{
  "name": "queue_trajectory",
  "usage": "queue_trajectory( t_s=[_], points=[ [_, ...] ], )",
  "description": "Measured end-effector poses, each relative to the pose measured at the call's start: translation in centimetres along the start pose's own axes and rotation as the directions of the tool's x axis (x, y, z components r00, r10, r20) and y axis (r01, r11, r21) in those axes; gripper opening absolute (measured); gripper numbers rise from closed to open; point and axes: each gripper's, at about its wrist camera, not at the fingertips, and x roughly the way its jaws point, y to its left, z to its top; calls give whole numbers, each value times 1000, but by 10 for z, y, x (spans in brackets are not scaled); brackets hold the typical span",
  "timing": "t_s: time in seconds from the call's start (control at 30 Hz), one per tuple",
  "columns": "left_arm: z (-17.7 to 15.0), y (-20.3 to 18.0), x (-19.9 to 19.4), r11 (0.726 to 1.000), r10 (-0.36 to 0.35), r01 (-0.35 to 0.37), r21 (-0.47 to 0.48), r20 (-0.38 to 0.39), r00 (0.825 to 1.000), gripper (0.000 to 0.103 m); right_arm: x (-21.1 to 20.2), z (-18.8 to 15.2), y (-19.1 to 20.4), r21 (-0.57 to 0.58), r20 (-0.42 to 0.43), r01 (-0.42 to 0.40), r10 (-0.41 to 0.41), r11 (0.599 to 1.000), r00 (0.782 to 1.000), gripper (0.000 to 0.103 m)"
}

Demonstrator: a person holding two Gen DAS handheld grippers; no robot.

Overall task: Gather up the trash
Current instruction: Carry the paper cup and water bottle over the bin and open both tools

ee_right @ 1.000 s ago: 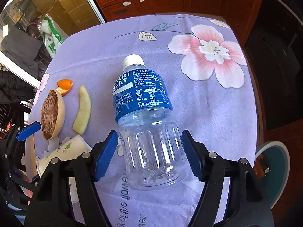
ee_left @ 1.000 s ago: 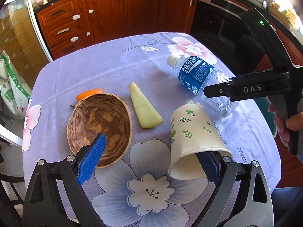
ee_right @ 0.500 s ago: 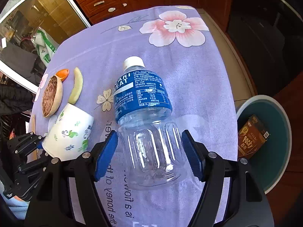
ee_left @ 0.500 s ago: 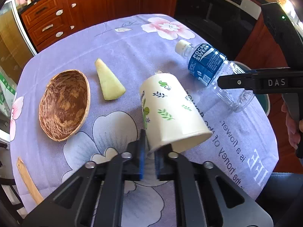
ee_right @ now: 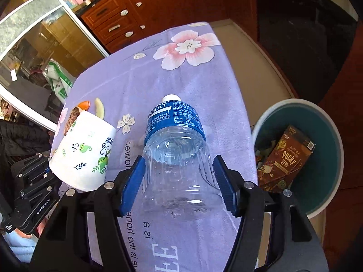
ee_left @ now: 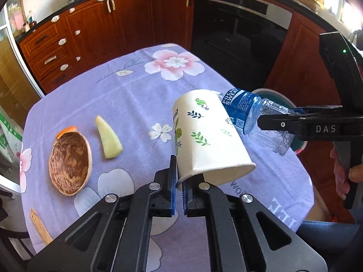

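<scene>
My left gripper (ee_left: 178,187) is shut on the rim of a white paper cup (ee_left: 208,136) with green leaf prints and holds it lifted above the table; the cup also shows in the right wrist view (ee_right: 84,156). My right gripper (ee_right: 178,182) is shut on a clear plastic bottle (ee_right: 177,156) with a blue label and white cap, held above the table's right edge; the bottle also shows in the left wrist view (ee_left: 256,119). A teal trash bin (ee_right: 326,158) stands on the floor to the right, with a brown Pocky box (ee_right: 287,158) inside.
On the purple flowered tablecloth (ee_left: 127,95) lie a coconut shell half (ee_left: 69,159), a pale melon rind (ee_left: 109,140), an orange peel (ee_left: 67,130) and a wooden stick (ee_left: 40,226). Wooden cabinets (ee_left: 95,34) and a dark oven (ee_left: 238,22) stand behind.
Left gripper closed on the cup's rim and lifted it off the table. Right gripper raised the bottle and carried it right, toward the bin.
</scene>
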Motion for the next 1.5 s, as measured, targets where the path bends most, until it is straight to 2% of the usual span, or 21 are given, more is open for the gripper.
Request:
queue_trajectory(
  t_s=[0.13, 0.27, 0.43, 0.67, 0.83, 1.0, 1.3, 1.33, 1.37, 1.43, 1.5],
  points=[
    [13, -20, 0, 1000, -28, 28, 14, 14, 1000, 5, -13, -5, -21, 57, 16, -45, 44, 997, 999, 59],
    [25, -38, -1, 999, -38, 37, 36, 23, 999, 5, -29, -7, -36, 76, 64, -46, 41, 996, 997, 59],
    [41, -68, 1, 995, -61, 59, 84, 30, 998, 5, -55, -10, -65, 123, 138, -25, 8, 992, 990, 59],
    [62, -115, 17, 984, -107, 104, 147, 12, 994, 5, -82, -22, -112, 199, 207, 49, -91, 979, 974, 59],
    [72, -147, 33, 975, -136, 136, 177, -10, 991, 5, -86, -32, -145, 240, 198, 100, -150, 966, 969, 59],
    [77, -169, 49, 968, -158, 162, 190, -36, 987, 5, -79, -38, -172, 274, 171, 125, -176, 954, 969, 59],
    [83, -183, 80, 968, -156, 170, 183, -90, 984, 5, -53, -32, -203, 304, 109, 146, -187, 942, 976, 61],
    [84, -183, 82, 968, -155, 170, 184, -94, 983, 5, -48, -31, -206, 310, 99, 138, -176, 941, 979, 62],
    [85, -183, 85, 968, -155, 171, 183, -98, 983, 5, -43, -31, -209, 317, 92, 126, -163, 940, 982, 70],
    [86, -182, 89, 969, -157, 174, 177, -106, 982, 5, -37, -30, -212, 333, 86, 118, -155, 936, 984, 79],
    [87, -182, 93, 969, -159, 177, 175, -112, 981, 5, -34, -27, -213, 341, 89, 116, -155, 933, 984, 79]
  ],
)
